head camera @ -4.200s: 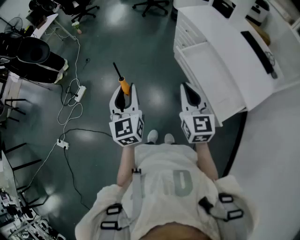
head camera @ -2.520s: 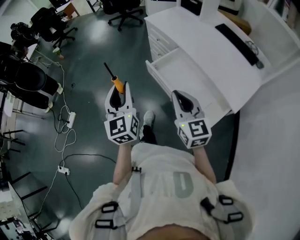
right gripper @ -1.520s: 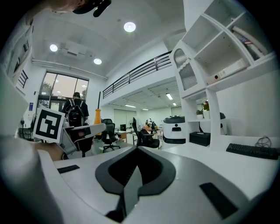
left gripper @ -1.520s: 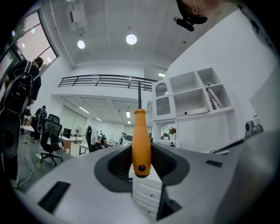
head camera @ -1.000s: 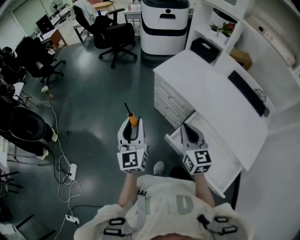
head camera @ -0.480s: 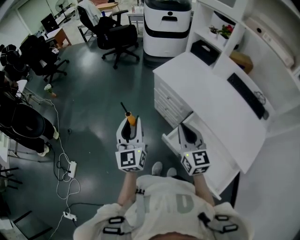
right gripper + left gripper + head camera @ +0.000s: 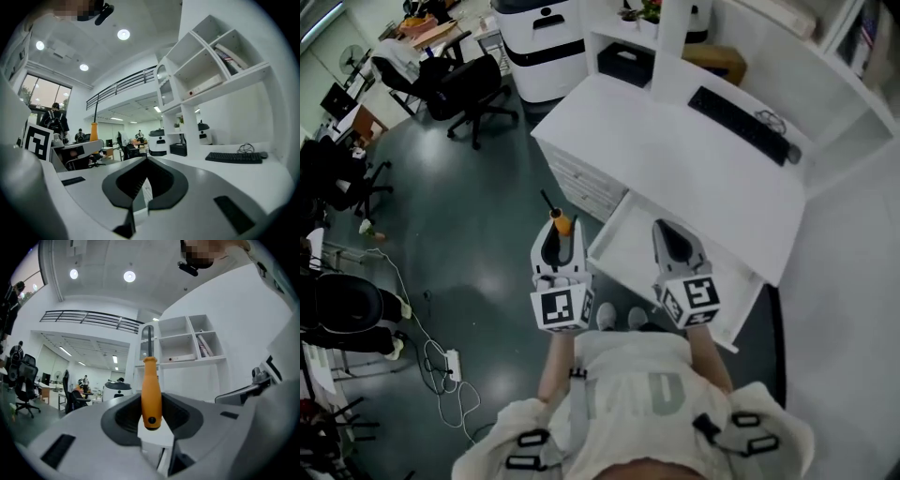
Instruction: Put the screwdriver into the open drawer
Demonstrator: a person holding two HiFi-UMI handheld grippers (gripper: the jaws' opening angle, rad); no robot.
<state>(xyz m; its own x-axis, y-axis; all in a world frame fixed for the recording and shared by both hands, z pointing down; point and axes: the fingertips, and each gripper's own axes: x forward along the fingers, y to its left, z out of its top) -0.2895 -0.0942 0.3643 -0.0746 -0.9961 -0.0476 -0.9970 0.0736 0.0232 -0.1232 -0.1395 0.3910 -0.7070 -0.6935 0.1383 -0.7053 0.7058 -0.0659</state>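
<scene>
My left gripper [image 7: 561,236] is shut on a screwdriver [image 7: 562,223] with an orange handle and a black shaft that points ahead, held roughly level. It hovers over the floor just left of the open white drawer [image 7: 623,239]. In the left gripper view the orange handle [image 7: 151,390] stands clamped between the grey jaws of the left gripper [image 7: 152,425]. My right gripper [image 7: 666,230] hangs over the drawer's inside, shut, with nothing in it. In the right gripper view the right gripper [image 7: 140,197] shows only a thin slit, and the screwdriver's handle [image 7: 93,131] appears at the left.
The drawer sticks out from a white desk [image 7: 675,150] that carries a black keyboard [image 7: 741,122]. A stack of closed drawers [image 7: 577,178] sits under the desk's left end. Office chairs [image 7: 473,89], a white machine [image 7: 539,42] and floor cables with a power strip [image 7: 450,361] lie to the left.
Both grippers have moved forward toward the desk. The right one now hangs over the open drawer, and the left, still gripping the screwdriver, sits closer beside the drawer's left edge.
</scene>
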